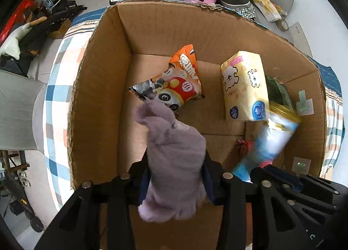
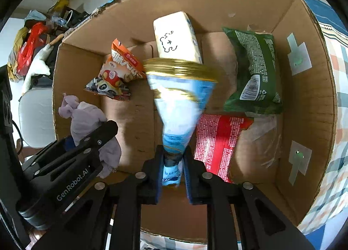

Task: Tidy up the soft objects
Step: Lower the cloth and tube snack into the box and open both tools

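Left wrist view shows my left gripper (image 1: 176,176) squeezing the purple sock (image 1: 171,158) and my right gripper (image 2: 173,169) pinching the blue bag (image 2: 180,102), so I should lower both gently into the box (image 2: 315,98)

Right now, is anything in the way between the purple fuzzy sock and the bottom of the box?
Nothing visible. The purple fuzzy sock hangs from the left gripper over bare floor of the cardboard box, beside the orange panda snack bag.
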`<action>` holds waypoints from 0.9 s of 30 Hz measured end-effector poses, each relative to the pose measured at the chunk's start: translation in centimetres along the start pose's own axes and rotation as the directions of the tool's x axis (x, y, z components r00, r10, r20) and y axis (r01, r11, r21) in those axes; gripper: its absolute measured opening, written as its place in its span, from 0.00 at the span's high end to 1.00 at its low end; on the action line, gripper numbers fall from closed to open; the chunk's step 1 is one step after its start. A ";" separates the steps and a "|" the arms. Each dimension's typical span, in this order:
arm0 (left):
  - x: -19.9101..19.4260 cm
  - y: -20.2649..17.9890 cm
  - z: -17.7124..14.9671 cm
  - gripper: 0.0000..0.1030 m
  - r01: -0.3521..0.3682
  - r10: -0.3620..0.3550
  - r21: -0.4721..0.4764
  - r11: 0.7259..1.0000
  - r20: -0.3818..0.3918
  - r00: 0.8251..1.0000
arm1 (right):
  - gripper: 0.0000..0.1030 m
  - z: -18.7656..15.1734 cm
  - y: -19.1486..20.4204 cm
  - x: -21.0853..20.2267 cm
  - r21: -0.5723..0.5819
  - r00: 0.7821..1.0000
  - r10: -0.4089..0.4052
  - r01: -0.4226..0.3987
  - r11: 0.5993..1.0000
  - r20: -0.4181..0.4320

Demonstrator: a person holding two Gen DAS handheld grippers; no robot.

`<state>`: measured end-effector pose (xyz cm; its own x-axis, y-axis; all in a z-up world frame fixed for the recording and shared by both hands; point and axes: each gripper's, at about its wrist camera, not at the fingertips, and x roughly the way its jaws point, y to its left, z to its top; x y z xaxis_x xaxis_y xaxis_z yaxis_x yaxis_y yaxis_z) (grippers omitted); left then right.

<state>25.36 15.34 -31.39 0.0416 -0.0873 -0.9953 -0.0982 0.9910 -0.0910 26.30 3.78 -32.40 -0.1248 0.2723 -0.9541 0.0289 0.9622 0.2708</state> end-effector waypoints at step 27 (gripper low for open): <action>-2.3 0.5 -3.2 0.08 -0.068 0.069 -0.021 0.997 0.102 0.992 | 0.00 -0.9 -1.6 -2.4 -0.059 0.933 -0.318 0.331 0.942 0.170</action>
<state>22.05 15.73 -29.25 0.1354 -0.0076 -0.9908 -0.1219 0.9922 -0.0242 25.65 1.55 -30.48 0.0426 -0.0505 -0.9978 -0.0726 0.9959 -0.0535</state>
